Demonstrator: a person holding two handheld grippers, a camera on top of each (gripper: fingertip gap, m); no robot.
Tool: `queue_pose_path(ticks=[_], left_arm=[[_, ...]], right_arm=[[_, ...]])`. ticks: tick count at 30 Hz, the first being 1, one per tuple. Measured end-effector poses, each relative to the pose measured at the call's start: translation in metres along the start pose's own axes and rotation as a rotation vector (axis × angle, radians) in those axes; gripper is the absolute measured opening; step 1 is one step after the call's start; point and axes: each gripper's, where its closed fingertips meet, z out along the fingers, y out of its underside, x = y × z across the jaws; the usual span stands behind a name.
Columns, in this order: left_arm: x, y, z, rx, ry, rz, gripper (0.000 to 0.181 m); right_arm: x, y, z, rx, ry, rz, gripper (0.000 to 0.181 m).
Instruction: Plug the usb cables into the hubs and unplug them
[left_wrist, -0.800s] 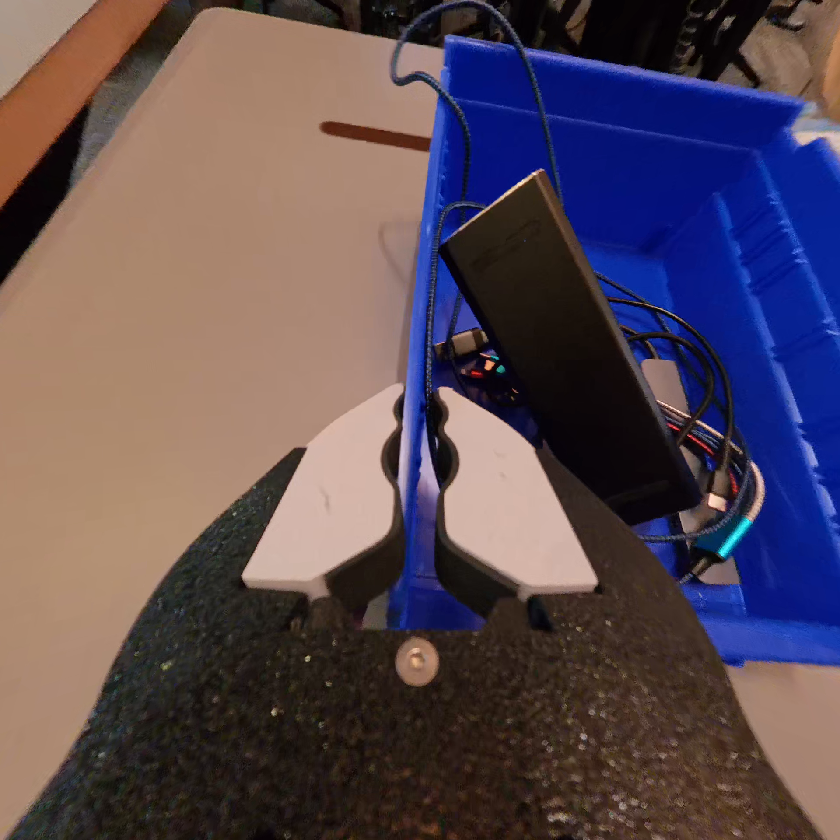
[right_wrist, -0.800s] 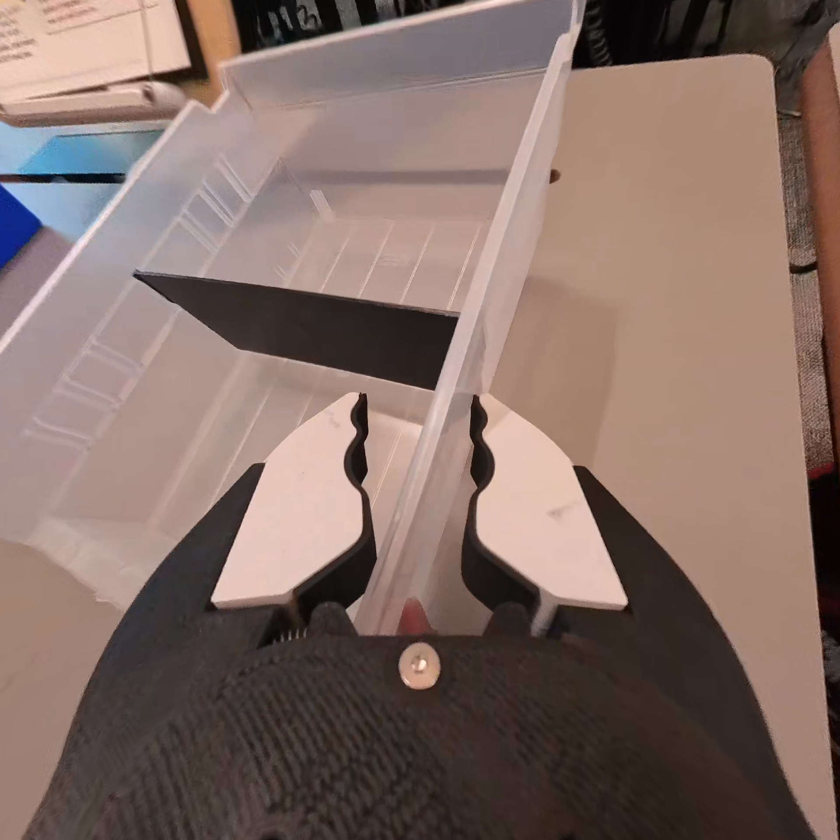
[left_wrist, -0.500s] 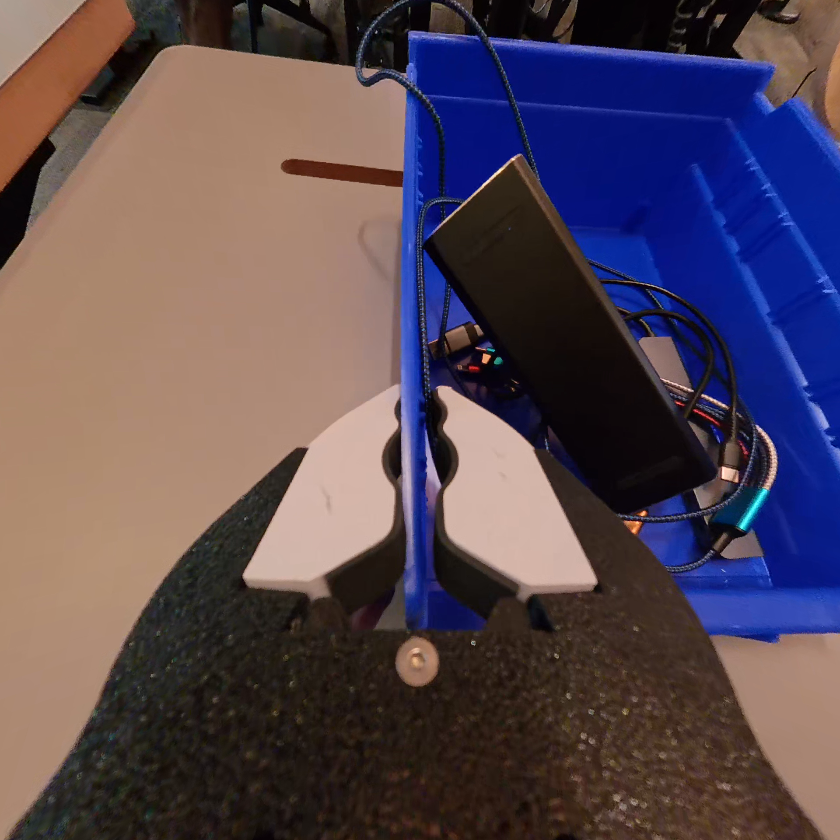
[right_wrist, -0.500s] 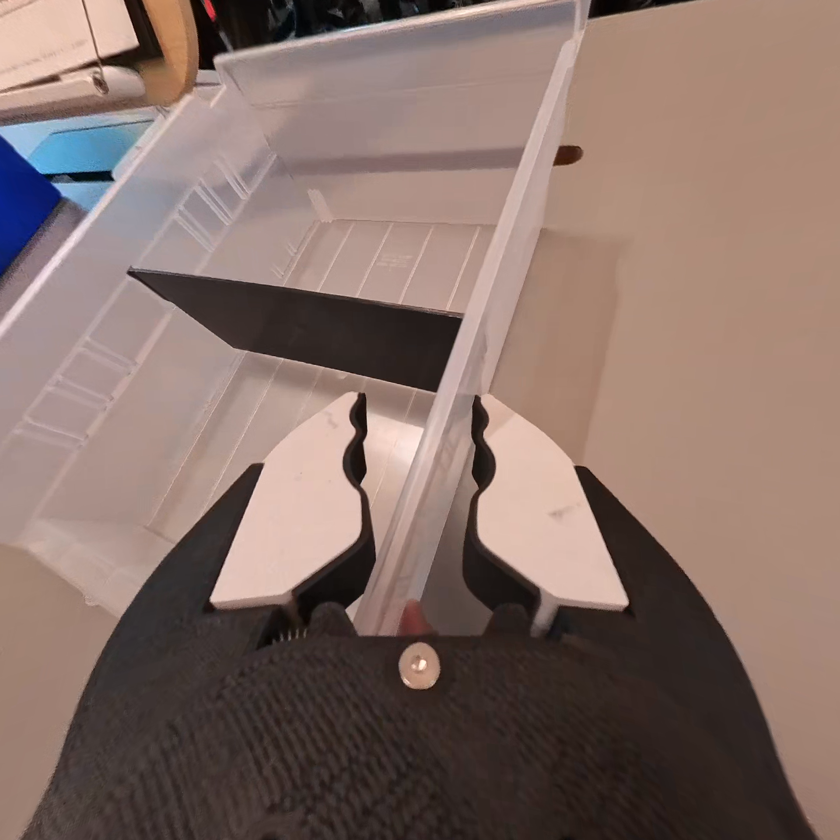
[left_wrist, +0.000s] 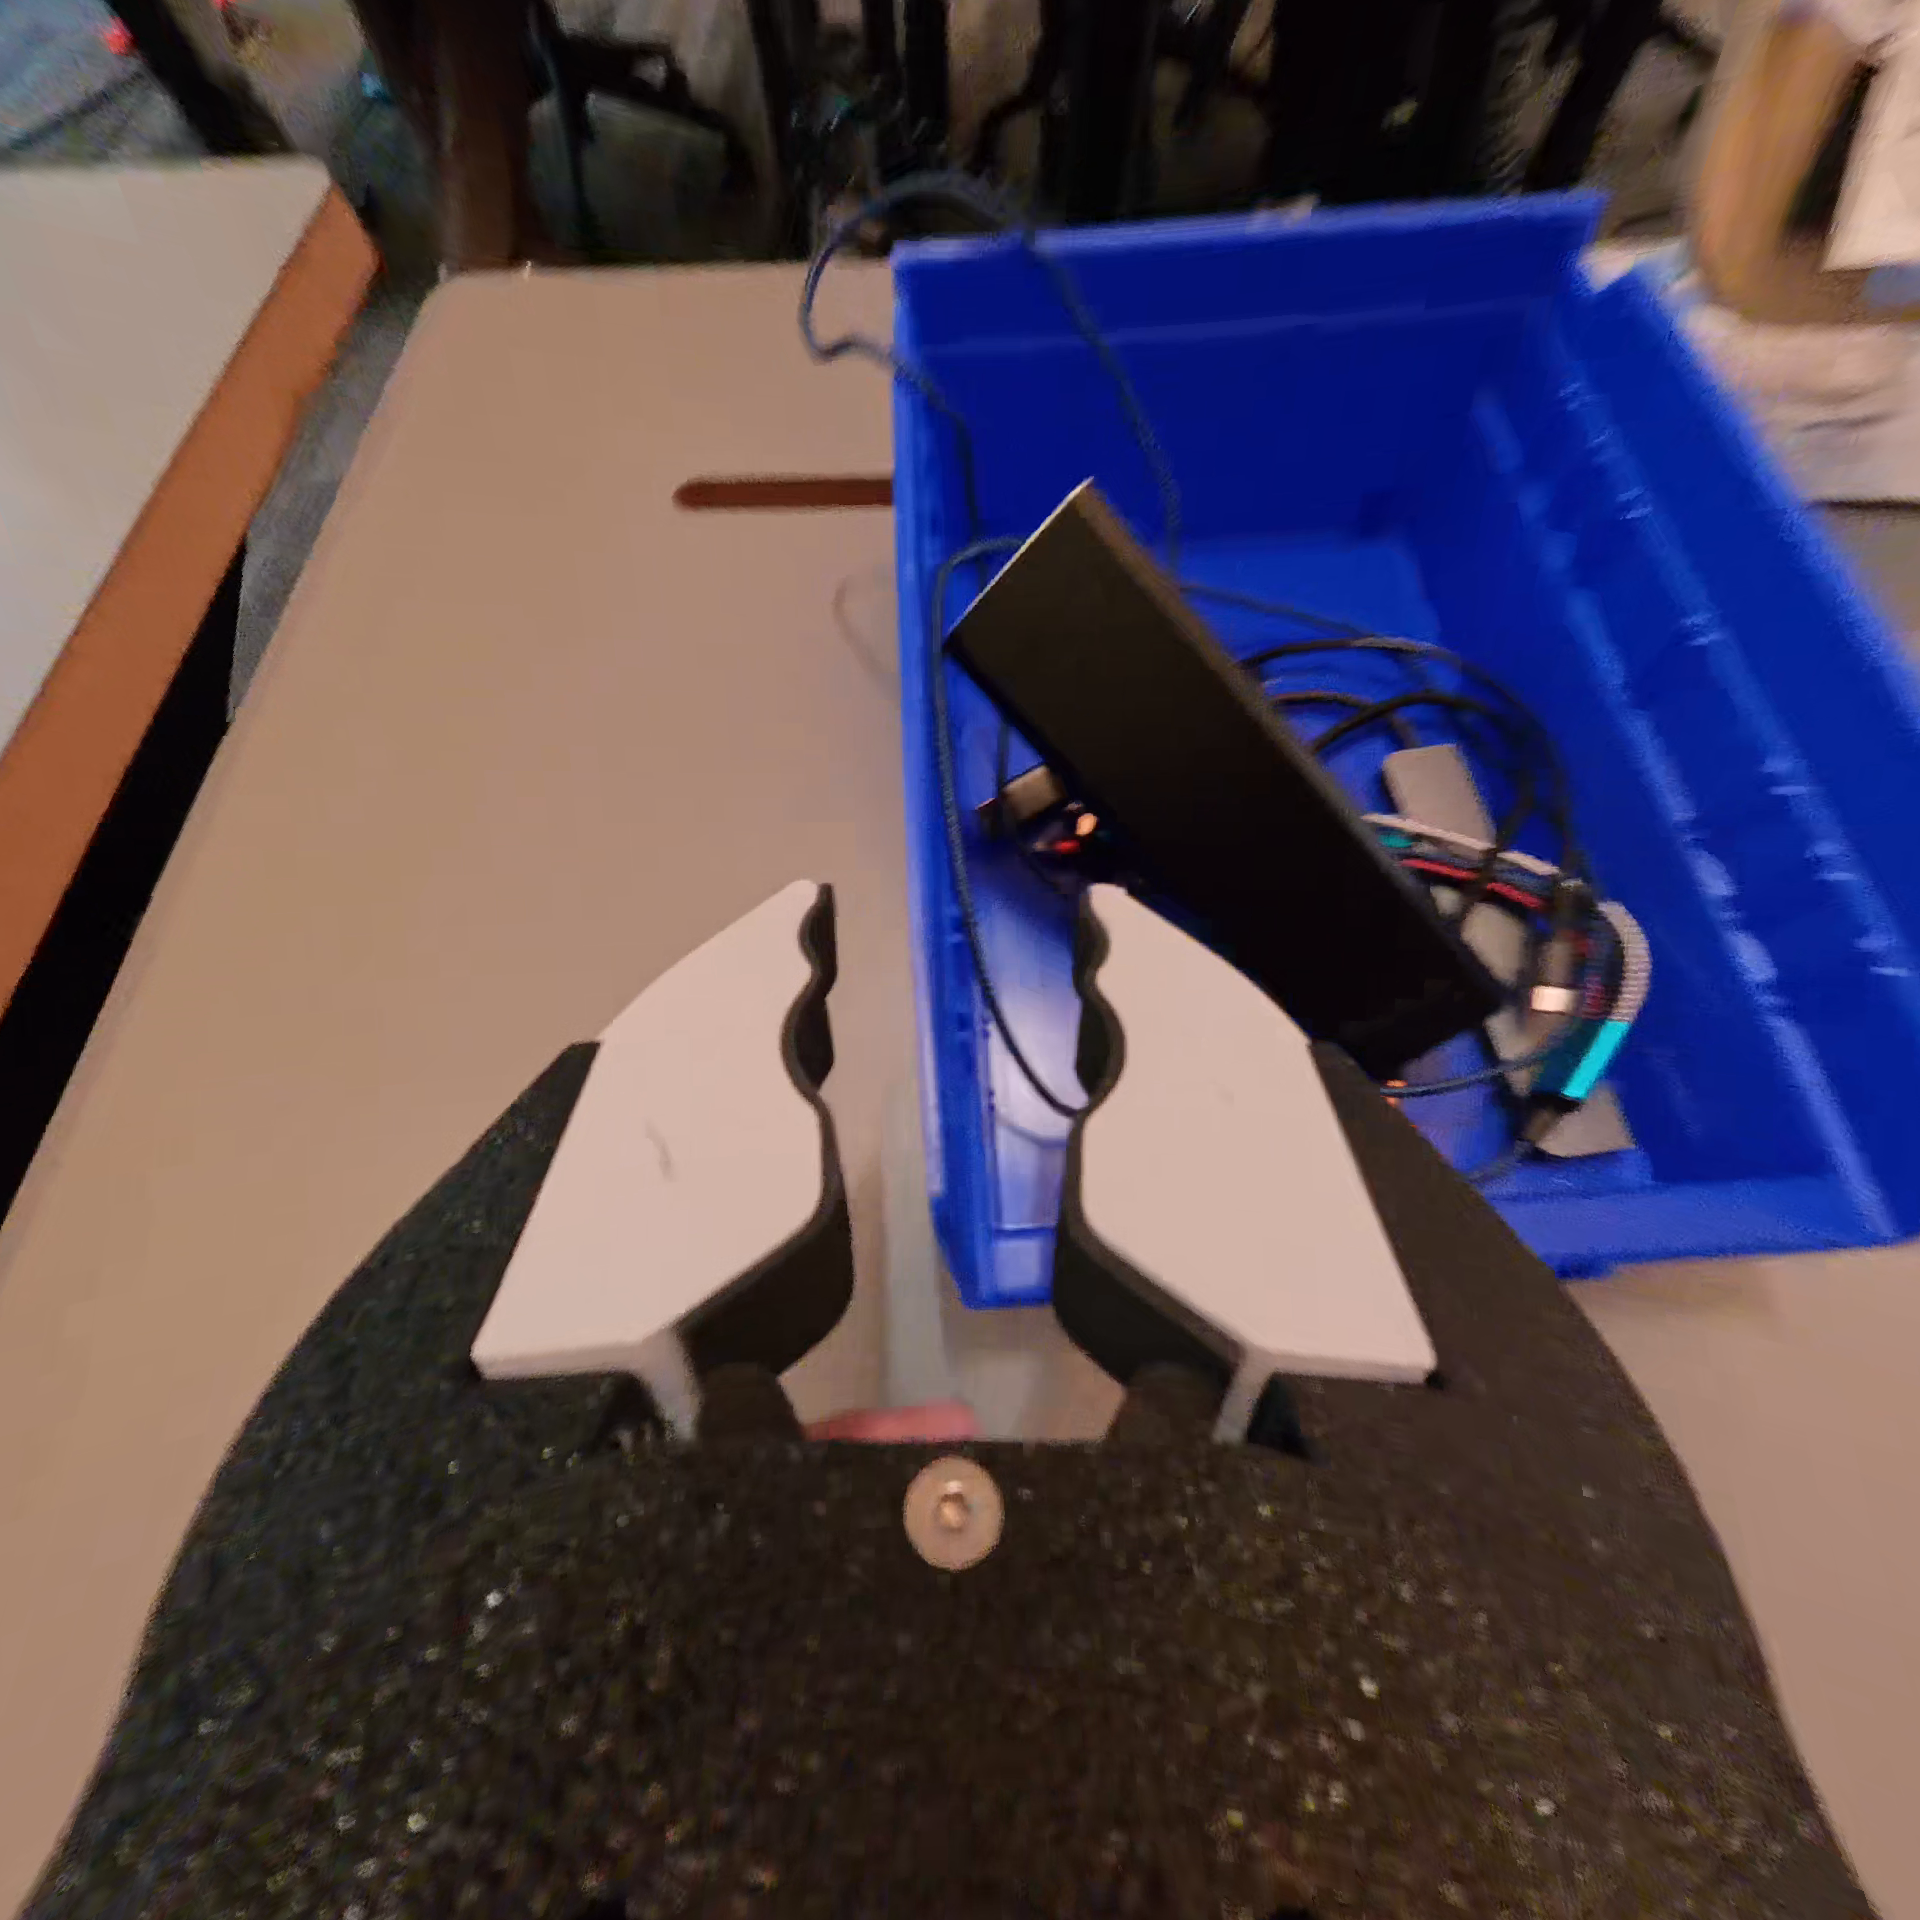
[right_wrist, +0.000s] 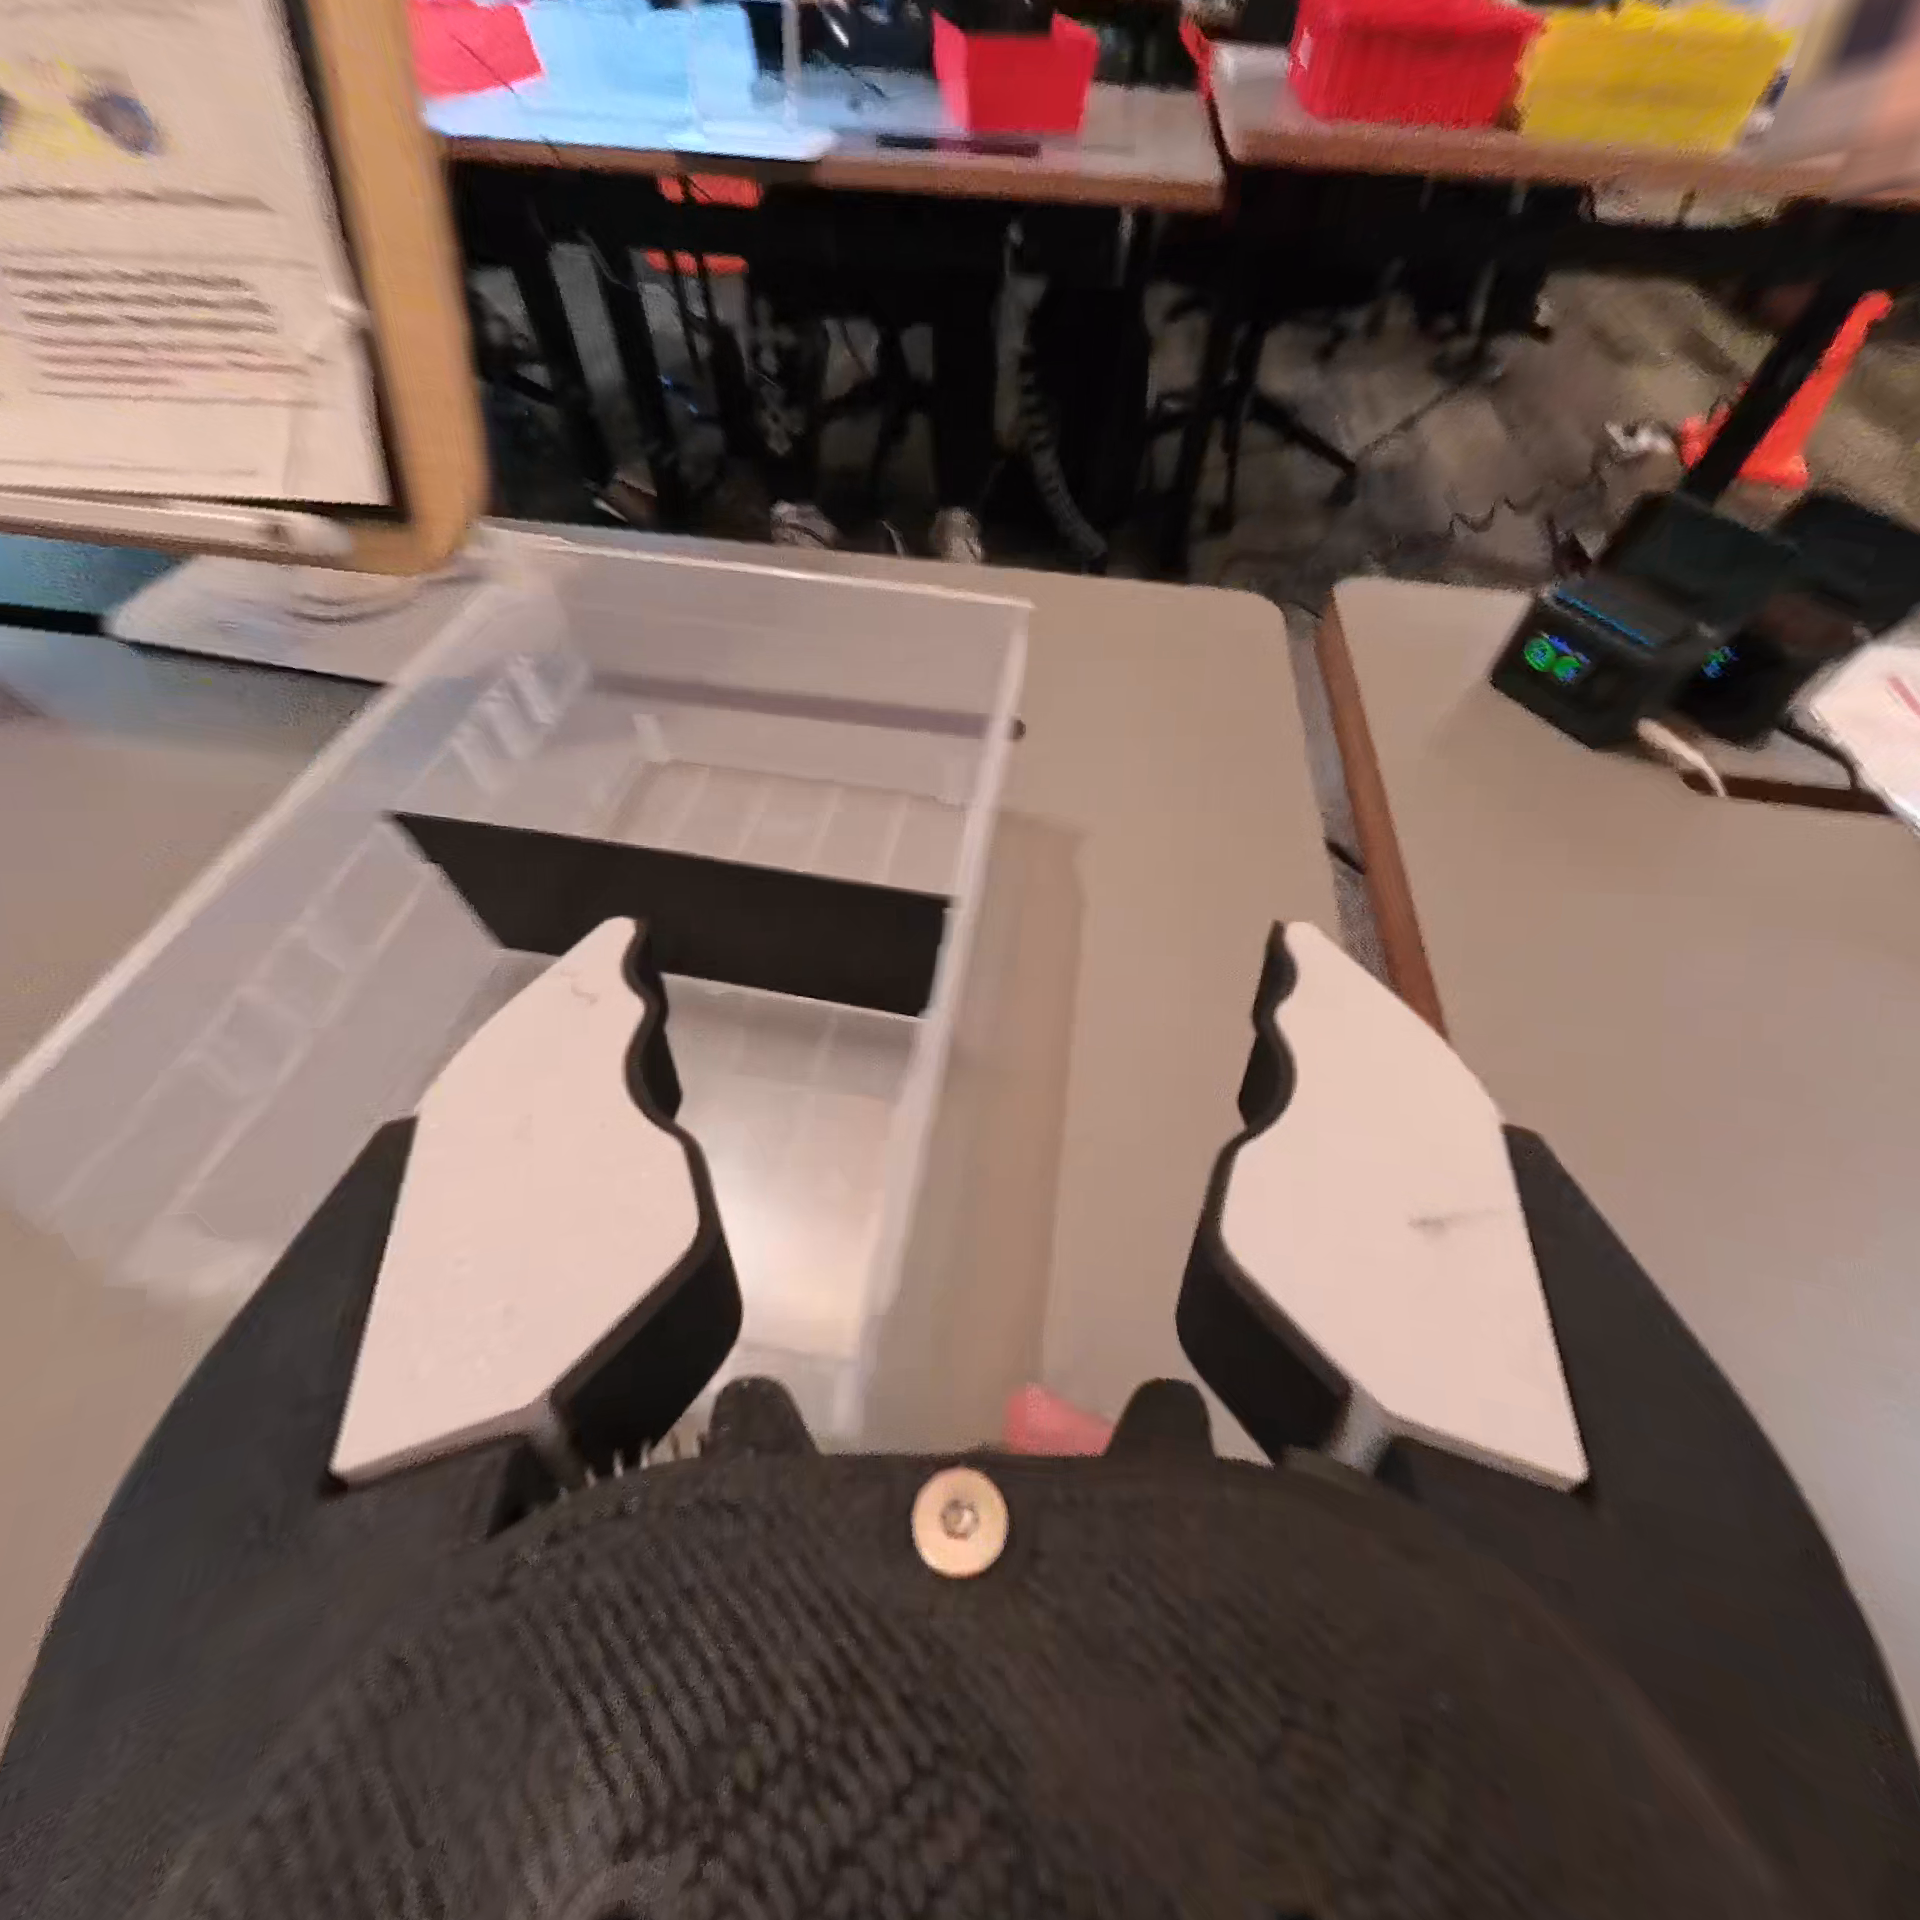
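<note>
My blue bin (left_wrist: 1714, 831) on the table (left_wrist: 520, 727) holds tangled cables (left_wrist: 1455, 810) and a tilted black divider (left_wrist: 1195, 769), the clear bin (right_wrist: 312, 935) only a divider, and my left gripper (left_wrist: 951, 914) straddles the blue wall loosely while the right gripper (right_wrist: 956, 956) gapes wide, holding nothing.

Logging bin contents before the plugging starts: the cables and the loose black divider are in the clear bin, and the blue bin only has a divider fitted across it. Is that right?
The bins are swapped. In the left wrist view the cables and the loose black divider lie in the blue bin. In the right wrist view the clear bin only has a divider fitted across it.
</note>
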Motion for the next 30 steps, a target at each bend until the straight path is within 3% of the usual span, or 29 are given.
queue_pose_path(ticks=[4,8,12,15,20,28,30], left_arm=[[0.04,-0.015,-0.022,0.05,0.169,-0.079,0.05],[0.088,-0.008,-0.014,-0.123,0.363,-0.256,0.075],[0.106,-0.011,0.011,-0.247,0.424,-0.477,0.081],[0.094,-0.004,0.037,-0.328,0.323,-0.519,0.089],[0.086,0.016,0.071,-0.448,0.22,-0.577,0.087],[0.09,0.03,0.102,-0.447,0.219,-0.66,0.086],[0.085,0.032,0.106,-0.422,0.176,-0.629,0.075]], right_arm=[[-0.101,-0.011,-0.027,0.099,-0.286,-0.005,0.116],[-0.211,-0.005,-0.035,0.137,-0.558,-0.023,0.115],[-0.281,0.009,-0.033,0.097,-0.706,-0.112,0.117],[-0.301,0.017,-0.034,0.091,-0.769,-0.104,0.116],[-0.309,0.028,-0.038,0.087,-0.85,0.01,0.106],[-0.315,0.028,-0.047,0.084,-0.925,-0.011,0.102],[-0.318,0.031,-0.047,0.073,-0.94,-0.014,0.102]])
